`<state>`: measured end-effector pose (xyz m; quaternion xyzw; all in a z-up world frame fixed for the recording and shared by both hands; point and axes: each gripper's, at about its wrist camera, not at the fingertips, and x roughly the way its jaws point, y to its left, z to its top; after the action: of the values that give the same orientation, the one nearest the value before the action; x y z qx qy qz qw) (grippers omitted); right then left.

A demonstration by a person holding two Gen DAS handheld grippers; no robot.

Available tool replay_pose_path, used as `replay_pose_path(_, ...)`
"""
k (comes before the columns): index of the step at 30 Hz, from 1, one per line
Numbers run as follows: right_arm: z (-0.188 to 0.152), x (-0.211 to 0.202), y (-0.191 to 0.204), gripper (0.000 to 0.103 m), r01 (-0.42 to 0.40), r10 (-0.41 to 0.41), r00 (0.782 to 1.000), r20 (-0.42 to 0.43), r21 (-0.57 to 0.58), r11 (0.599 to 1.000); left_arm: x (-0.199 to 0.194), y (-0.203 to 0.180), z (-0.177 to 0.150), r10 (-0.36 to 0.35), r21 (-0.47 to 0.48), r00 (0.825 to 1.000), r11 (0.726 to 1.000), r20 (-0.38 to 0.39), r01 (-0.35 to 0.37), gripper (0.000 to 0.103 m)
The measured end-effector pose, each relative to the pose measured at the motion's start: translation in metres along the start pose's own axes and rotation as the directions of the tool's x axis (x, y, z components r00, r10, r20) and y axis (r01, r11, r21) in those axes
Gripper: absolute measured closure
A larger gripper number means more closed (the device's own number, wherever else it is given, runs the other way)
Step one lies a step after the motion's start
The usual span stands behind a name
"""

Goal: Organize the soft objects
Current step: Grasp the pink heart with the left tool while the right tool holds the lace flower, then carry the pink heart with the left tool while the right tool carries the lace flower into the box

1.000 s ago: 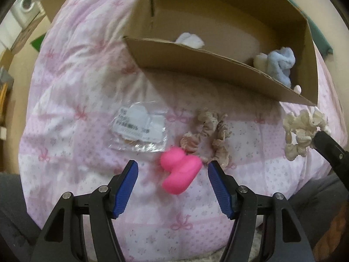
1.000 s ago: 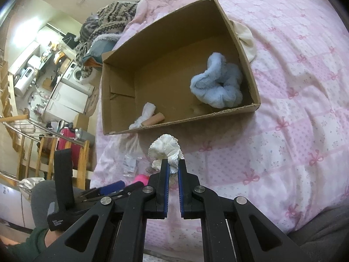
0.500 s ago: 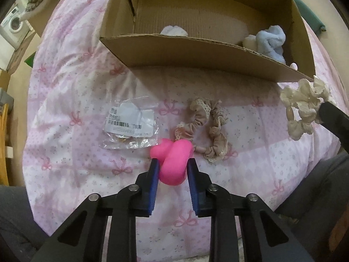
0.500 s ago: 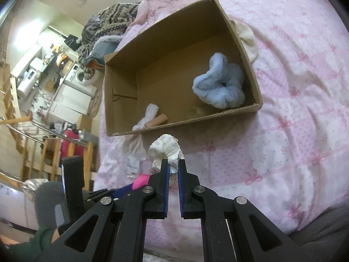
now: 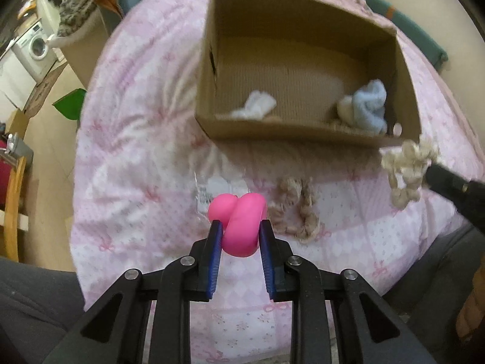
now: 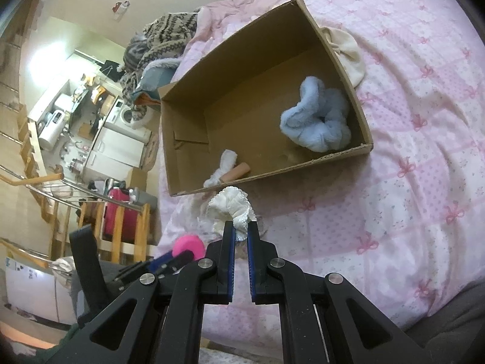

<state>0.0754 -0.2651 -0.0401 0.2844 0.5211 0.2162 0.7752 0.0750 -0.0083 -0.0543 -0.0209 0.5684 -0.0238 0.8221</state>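
The left hand-held gripper (image 5: 239,230) pinches a pink toy (image 5: 239,221) between its blue pads, holding it clear above the bed (image 5: 136,157) with its pink bow-print cover. The right hand-held gripper (image 6: 241,227), its jaws pressed nearly together, clamps a cream scrunchie (image 6: 232,209) just in front of an open cardboard box (image 6: 336,60). Inside the box lie a light-blue fluffy scrunchie (image 6: 315,121) at one end and a small white cloth (image 6: 221,168) at the other. A beige scrunchie (image 5: 298,209) and a clear packet (image 5: 206,191) rest on the cover beside the box.
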Motion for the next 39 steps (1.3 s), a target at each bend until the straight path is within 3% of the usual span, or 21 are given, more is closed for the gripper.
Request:
replay_pose_path(7,0.011,-0.020,0.009,0.094,-0.069,0.069,0.996,0.058,-0.007,0.998,-0.036,-0.004,0.024,-0.054,-0.006,0.995,0.999,0.081,0.054,0.081)
replay_pose_path(12,0.028,-0.033,0.012,0.094,-0.105,0.106,0.988,0.113,-0.011,0.994,-0.045,-0.007,0.046,-0.003,0.040,0.989,0.999,0.149,-0.003,0.081)
replay_pose_path(20,0.068,-0.033,0.014,0.094,-0.062,0.065,0.987,0.149,-0.031,0.998,-0.037,0.003,0.090,0.011,0.020,0.982,1.000,0.187,-0.015,0.081)
replay_pose_path(27,0.092,-0.015,0.011,0.094,-0.013,0.020,0.988,0.156,-0.045,0.999,-0.015,-0.002,0.113,0.004,0.026,0.987,1.000,0.161,-0.008,0.081)
replay_pose_path(39,0.091,0.023,-0.007,0.094,0.076,-0.072,0.993,0.099,-0.040,0.996,0.019,-0.016,0.139,0.036,0.056,0.981,0.997,0.192,-0.048,0.081)
